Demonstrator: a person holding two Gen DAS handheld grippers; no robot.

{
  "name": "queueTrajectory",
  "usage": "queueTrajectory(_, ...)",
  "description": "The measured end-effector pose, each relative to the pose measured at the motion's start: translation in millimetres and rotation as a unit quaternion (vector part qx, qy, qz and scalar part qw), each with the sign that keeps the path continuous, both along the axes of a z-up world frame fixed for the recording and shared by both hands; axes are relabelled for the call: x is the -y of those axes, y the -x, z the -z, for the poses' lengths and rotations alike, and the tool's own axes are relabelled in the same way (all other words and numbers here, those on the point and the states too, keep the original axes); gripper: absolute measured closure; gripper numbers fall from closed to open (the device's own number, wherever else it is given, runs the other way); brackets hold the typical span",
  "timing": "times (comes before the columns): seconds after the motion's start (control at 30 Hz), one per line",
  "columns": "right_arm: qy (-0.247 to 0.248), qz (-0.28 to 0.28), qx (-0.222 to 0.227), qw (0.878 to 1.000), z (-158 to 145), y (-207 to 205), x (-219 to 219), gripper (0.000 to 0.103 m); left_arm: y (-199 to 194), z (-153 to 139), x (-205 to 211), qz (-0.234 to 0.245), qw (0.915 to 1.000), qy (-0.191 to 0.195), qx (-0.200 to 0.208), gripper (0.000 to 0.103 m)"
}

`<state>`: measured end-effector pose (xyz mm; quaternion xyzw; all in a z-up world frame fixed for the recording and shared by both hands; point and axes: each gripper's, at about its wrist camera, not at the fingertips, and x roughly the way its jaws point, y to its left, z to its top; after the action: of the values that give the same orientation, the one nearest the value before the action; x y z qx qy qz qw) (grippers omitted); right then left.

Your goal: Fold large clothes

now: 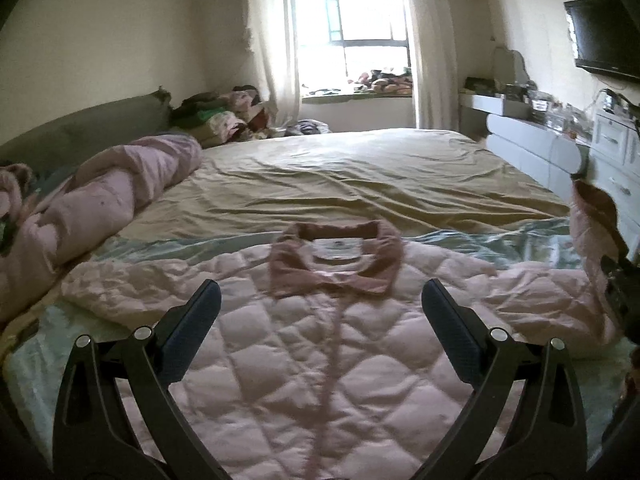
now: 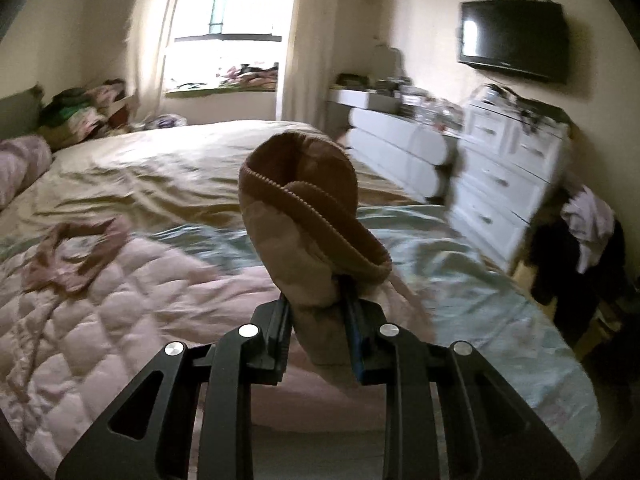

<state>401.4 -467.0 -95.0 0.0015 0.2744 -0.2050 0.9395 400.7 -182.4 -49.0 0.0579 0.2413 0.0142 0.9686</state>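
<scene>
Right gripper (image 2: 320, 312) clamps quilted pink jacket's (image 1: 320, 360) sleeve cuff (image 2: 304, 200), left gripper (image 1: 320, 328) gapes empty; sleeve-fold step, next lay it across the chest.

The quilted pink jacket (image 1: 320, 360) runs off the bottom edge of the left wrist view, hem unseen. In the right wrist view its collar (image 2: 76, 252) and the white drawers (image 2: 504, 184) smear with blur. The sleeve cuff (image 2: 304, 208) hides the bed (image 2: 160, 172) behind it. Dresser-top clutter (image 1: 540, 104) is too small to identify.
</scene>
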Motion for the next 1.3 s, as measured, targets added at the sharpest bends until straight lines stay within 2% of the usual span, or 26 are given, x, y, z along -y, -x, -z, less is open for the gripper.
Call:
queueTrajectory(0.23, -0.004, -0.056, -0.015, 0.998, 8.1, -34.2, -84.7, 0.081, -10.2, 2.0, -43.2, -0.021, 0.9998, -0.005, -0.002, 0.009)
queueTrajectory(0.57, -0.024, -0.118, -0.029, 0.992, 22.1, -65.3, -172.5, 0.081, -25.8, 10.8, -91.6, -0.052, 0.9986, 0.000, -0.012, 0.009)
queueTrajectory(0.63, -0.032, -0.129, -0.034, 0.991, 25.3, -69.5, -184.9, 0.084, -28.2, 13.1, -100.1, -0.059, 0.9982, 0.003, -0.015, 0.009)
queueTrajectory(0.7, -0.040, -0.146, -0.034, 0.988, 27.0, -71.5, -197.3, 0.100, -29.9, 14.9, -108.1, -0.063, 0.9979, 0.005, -0.017, 0.009)
queueTrajectory(0.73, -0.052, -0.160, -0.038, 0.985, 28.0, -73.4, -205.5, 0.103, -30.2, 15.1, -111.8, -0.066, 0.9977, 0.005, -0.017, 0.009)
queueTrajectory(0.83, -0.031, -0.165, -0.038, 0.985, 28.6, -76.1, -229.0, 0.103, -31.7, 17.1, -120.0, -0.071, 0.9973, 0.008, -0.020, 0.009)
queueTrajectory(0.87, -0.034, -0.167, -0.036, 0.985, 26.7, -74.7, -230.1, 0.101, -31.7, 17.7, -121.3, -0.070, 0.9973, 0.011, -0.019, 0.009)
queueTrajectory(0.9, -0.038, -0.168, -0.034, 0.985, 24.8, -73.1, -229.5, 0.094, -32.0, 18.1, -122.4, -0.069, 0.9974, 0.015, -0.017, 0.009)
queueTrajectory(0.93, -0.039, -0.166, -0.028, 0.985, 21.4, -69.8, -226.8, 0.067, -33.0, 18.8, -121.7, -0.068, 0.9975, 0.016, -0.015, 0.009)
queueTrajectory(0.97, -0.033, -0.159, -0.017, 0.987, 16.3, -65.1, -220.8, 0.031, -34.2, 19.5, -120.4, -0.065, 0.9976, 0.014, -0.015, 0.009)
queueTrajectory(1.0, -0.027, -0.147, -0.002, 0.989, 8.9, -58.9, -213.2, 0.024, -35.9, 20.8, -116.2, -0.061, 0.9980, 0.011, -0.015, 0.009)
queueTrajectory(1.07, -0.021, -0.139, 0.031, 0.990, -8.7, -43.1, -190.7, 0.021, -37.8, 24.0, -106.6, -0.050, 0.9986, 0.011, -0.015, 0.009)
queueTrajectory(1.2, 0.007, -0.102, 0.051, 0.993, -32.9, -15.7, -142.4, 0.017, -47.7, 32.8, -85.1, -0.030, 0.9986, 0.029, -0.032, 0.009)
queueTrajectory(1.3, 0.002, -0.073, 0.064, 0.995, -41.7, 7.1, -101.8, 0.016, -52.9, 41.4, -64.9, -0.021, 0.9980, 0.049, -0.034, 0.009)
